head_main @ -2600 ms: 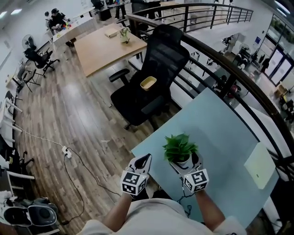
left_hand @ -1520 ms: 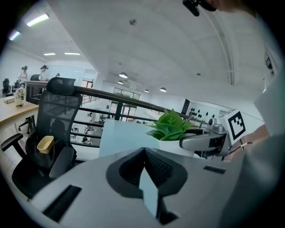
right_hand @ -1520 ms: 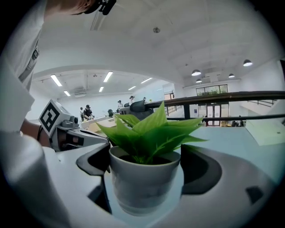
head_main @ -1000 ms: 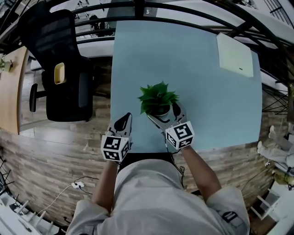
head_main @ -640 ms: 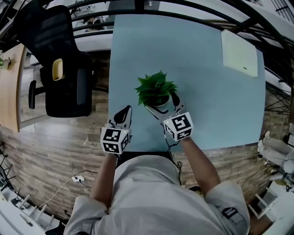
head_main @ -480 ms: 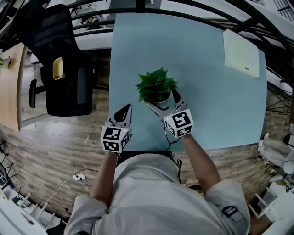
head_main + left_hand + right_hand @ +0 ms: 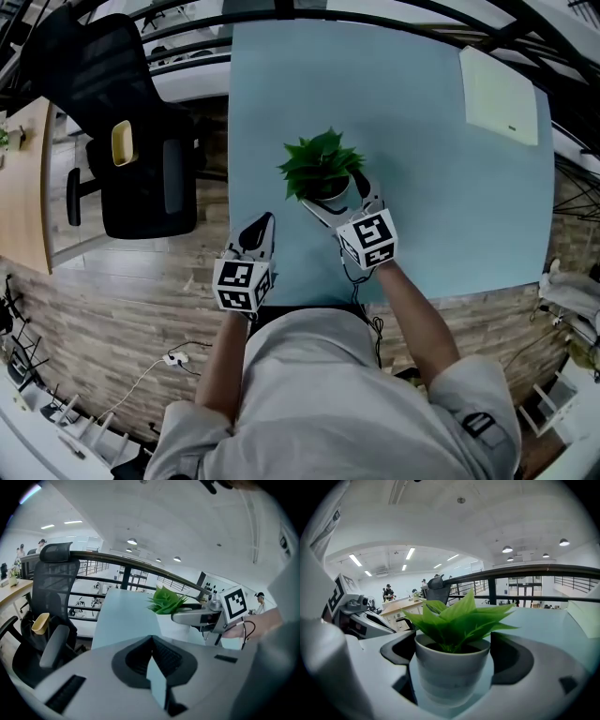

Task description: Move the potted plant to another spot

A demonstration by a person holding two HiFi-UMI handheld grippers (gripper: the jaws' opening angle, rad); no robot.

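While my right claw [image 7: 333, 193] grips the white pot [image 7: 451, 667] of the potted plant [image 7: 319, 164], one jaw set against each side of it, the plant stands a little inside the near edge of the blue table [image 7: 441, 187], left of the middle.

Change from half a second ago: plant and claw together have gone slightly farther from the near edge, toward the table's middle. The grip is unchanged. Neither view shows whether the pot's base touches the surface.

Left claw [image 7: 263, 225]: jaws drawn almost together on nothing, over the table toward its near left corner, just beside the plant and taking no part.

Far right corner: a pale sheet [image 7: 500, 82], well apart from the plant.

Reading: the carry is under way and open table lies ahead. What remains, I judge, is to settle on a spot, set the pot down flat and release it.
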